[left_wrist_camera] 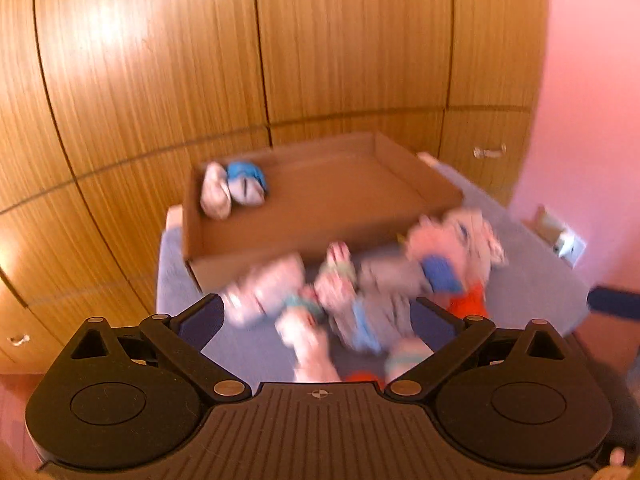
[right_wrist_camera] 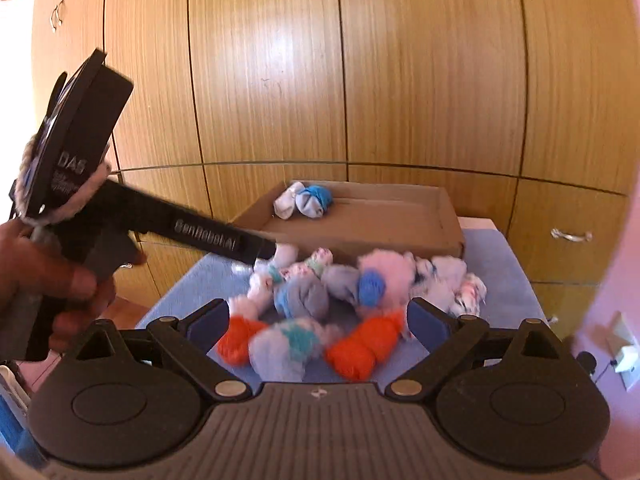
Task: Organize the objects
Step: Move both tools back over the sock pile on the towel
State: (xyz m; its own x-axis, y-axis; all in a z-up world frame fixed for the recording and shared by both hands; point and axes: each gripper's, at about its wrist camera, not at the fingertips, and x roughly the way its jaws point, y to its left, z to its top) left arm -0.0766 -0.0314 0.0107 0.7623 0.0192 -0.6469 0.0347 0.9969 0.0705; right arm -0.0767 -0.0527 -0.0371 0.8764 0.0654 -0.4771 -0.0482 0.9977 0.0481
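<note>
- Nearest the lens in the right wrist view, the right gripper (right_wrist_camera: pixel 318 320) has its jaws spread wide with nothing clamped; two orange sock bundles (right_wrist_camera: pixel 362 346) and a grey-and-teal bundle (right_wrist_camera: pixel 282 348) lie on the cloth between and beyond its blue pads, not pressed by them.
- The right-hand orange bundle lies with its long axis running diagonally, from lower left up toward the right finger.
- In the left wrist view, the left gripper (left_wrist_camera: pixel 318 322) is likewise wide open and holds nothing; blurred socks lie on the cloth between its fingers.
- The pile of rolled socks (right_wrist_camera: pixel 360 284) sits on a blue cloth (right_wrist_camera: pixel 200 280) covering a small table, just in front of the cardboard tray's near wall. Most bundles are white, grey, pink or blue; blur hides their exact shapes.
- The cardboard tray (left_wrist_camera: pixel 416 184) is shallow and rectangular. In the left view its long axis runs left to right, slightly skewed.
- Two sock bundles (left_wrist_camera: pixel 232 188) rest inside the tray in its far left corner, side by side and touching: one white, one white with blue.
- In the right wrist view a hand (right_wrist_camera: pixel 44 280) grips the left tool's handle at the left edge, its barrel pointing down toward the pile.
- Wooden cabinet doors (right_wrist_camera: pixel 280 80) fill the background.
</note>
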